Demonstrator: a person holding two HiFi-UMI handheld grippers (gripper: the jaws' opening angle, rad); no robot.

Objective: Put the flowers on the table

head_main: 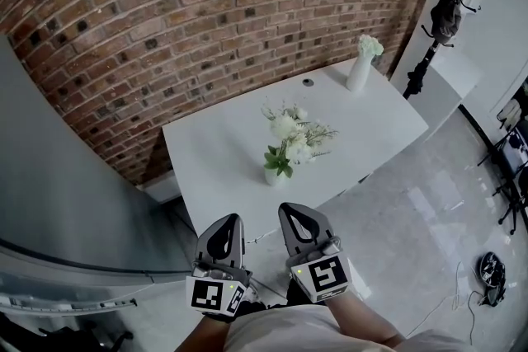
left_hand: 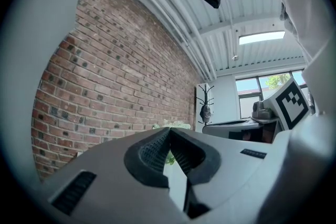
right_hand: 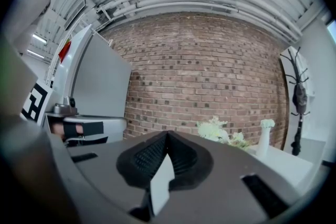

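Both left tool (head_main: 233, 220) and right tool (head_main: 287, 210) pressed together, before white table (head_main: 214, 152), brick wall (head_main: 165, 12).

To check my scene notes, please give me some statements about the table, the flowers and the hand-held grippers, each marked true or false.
1. A bouquet of white flowers stands near the middle of the white table. True.
2. The tall white vase lies on its side. False: it stands upright at the table's far corner.
3. The right hand-held gripper holds a flower. False: its jaws are together with nothing between them.
4. The left hand-held gripper touches no flowers. True.
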